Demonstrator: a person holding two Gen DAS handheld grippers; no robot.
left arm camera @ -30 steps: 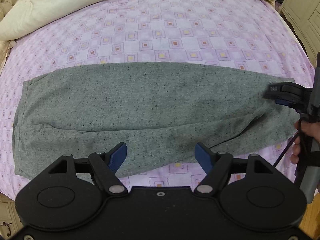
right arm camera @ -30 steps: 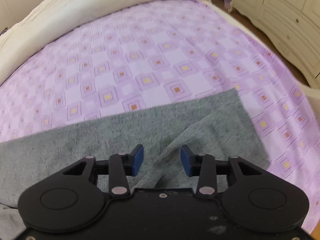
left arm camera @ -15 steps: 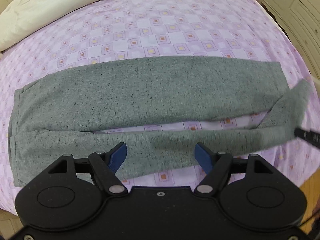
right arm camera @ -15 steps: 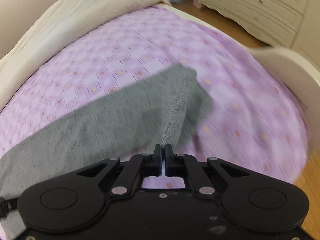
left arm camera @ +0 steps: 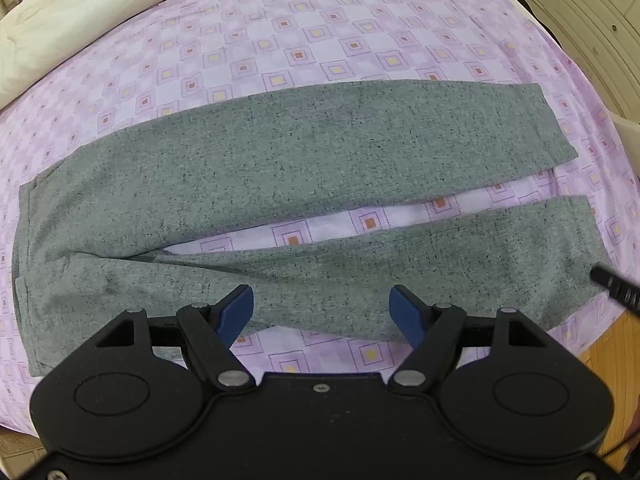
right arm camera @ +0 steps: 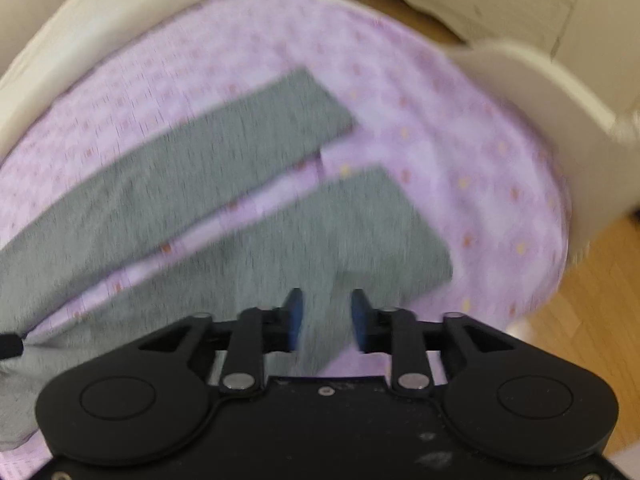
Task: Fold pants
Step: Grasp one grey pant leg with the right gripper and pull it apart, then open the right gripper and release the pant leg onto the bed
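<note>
The pants (left arm camera: 280,168) lie lengthwise across both grippers, near leg's hem just ahead of the right gripper (right arm camera: 326,318), whose jaws have just been opening, half-spread over loose cloth, while the left gripper (left arm camera: 322,312) gapes wide and empty above mid-leg.

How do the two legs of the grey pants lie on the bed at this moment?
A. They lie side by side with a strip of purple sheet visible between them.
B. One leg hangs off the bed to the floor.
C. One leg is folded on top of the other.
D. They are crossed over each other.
A: in the left wrist view the grey pants lie flat, and a wedge of the purple sheet shows between the two legs.
</note>
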